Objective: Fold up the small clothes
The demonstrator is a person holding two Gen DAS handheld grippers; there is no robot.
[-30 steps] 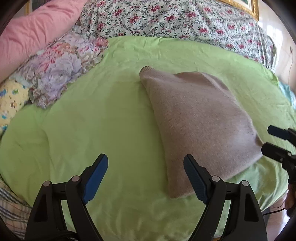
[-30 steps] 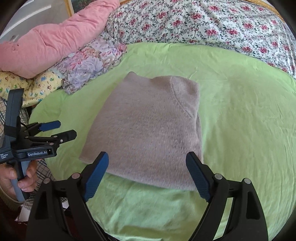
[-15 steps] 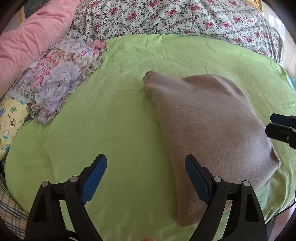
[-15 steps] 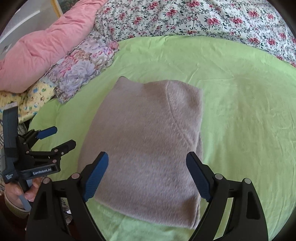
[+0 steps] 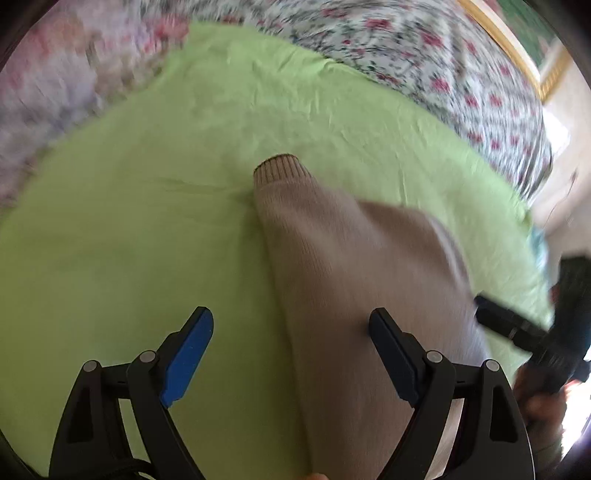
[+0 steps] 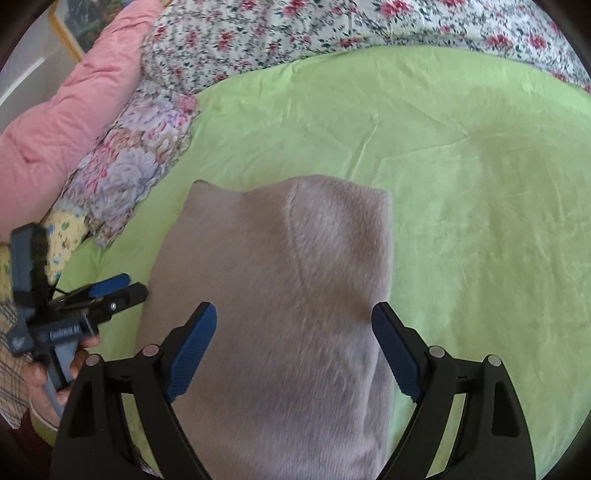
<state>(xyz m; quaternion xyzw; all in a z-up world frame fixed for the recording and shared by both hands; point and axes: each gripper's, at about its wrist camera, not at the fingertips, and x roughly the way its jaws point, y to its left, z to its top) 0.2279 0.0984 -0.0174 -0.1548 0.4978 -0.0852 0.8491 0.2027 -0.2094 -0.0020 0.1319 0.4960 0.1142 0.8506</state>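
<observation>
The sweater (image 6: 273,295) lies on the green sheet (image 6: 461,184), already doubled into a narrow slab: sleeves tucked in, one ribbed cuff (image 5: 279,168) poking out at the far end, toward 12 o'clock from my left gripper. I judge the lengthwise fold done and a crosswise fold yet to make, bringing the near hem up toward that cuff.

My right gripper (image 6: 293,345) hovers over the near half of the sweater, jaws wide apart, nothing pinched; the knit shows flat between the pads. My left gripper (image 5: 291,350) is just as wide and empty, straddling the sweater's left edge, with bare sheet under its left pad. In the right view my left gripper sits at 9 o'clock, just beside the sweater.

No basket, box or drawer shows, so nothing is held in anything. Beyond the sheet, a flowered quilt (image 6: 369,22) runs along 12 o'clock, a pink pillow (image 6: 55,122) at 10.
</observation>
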